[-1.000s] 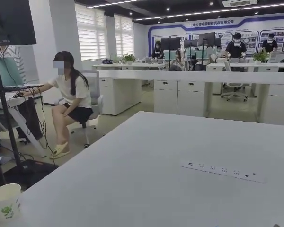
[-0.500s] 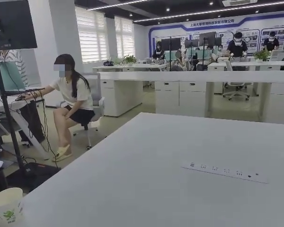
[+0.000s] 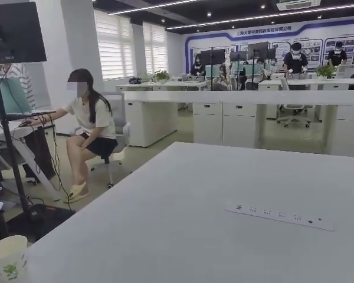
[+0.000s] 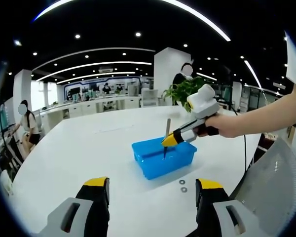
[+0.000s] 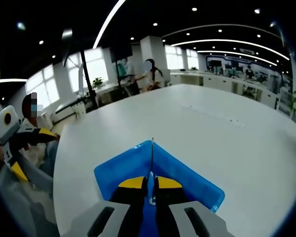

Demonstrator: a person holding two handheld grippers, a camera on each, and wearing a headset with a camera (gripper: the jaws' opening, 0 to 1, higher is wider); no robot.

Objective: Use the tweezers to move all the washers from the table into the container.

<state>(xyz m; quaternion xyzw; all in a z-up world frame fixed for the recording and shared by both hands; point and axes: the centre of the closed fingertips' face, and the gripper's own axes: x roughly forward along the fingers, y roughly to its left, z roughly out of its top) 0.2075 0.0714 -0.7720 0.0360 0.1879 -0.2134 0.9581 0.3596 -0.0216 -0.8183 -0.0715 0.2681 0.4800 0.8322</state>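
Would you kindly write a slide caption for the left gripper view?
Right gripper holds tweezers tip-down at the blue container; two washers lie on the table beside it.

The place is an open-plan office. Long white desks (image 3: 224, 97) stand in rows with drawer units beneath, and monitors (image 3: 212, 55) sit on the far ones, where people (image 3: 295, 59) work. A swivel chair (image 3: 292, 112) stands by one desk. Blinds (image 3: 115, 41) cover tall windows, strip lights (image 3: 236, 16) run along the dark ceiling, and a blue-bordered wall sign (image 3: 264, 28) carries lettering. The near white table (image 3: 165, 224) has a power strip (image 3: 280, 214) toward its right edge, and a potted plant (image 3: 161, 73) tops a far desk.
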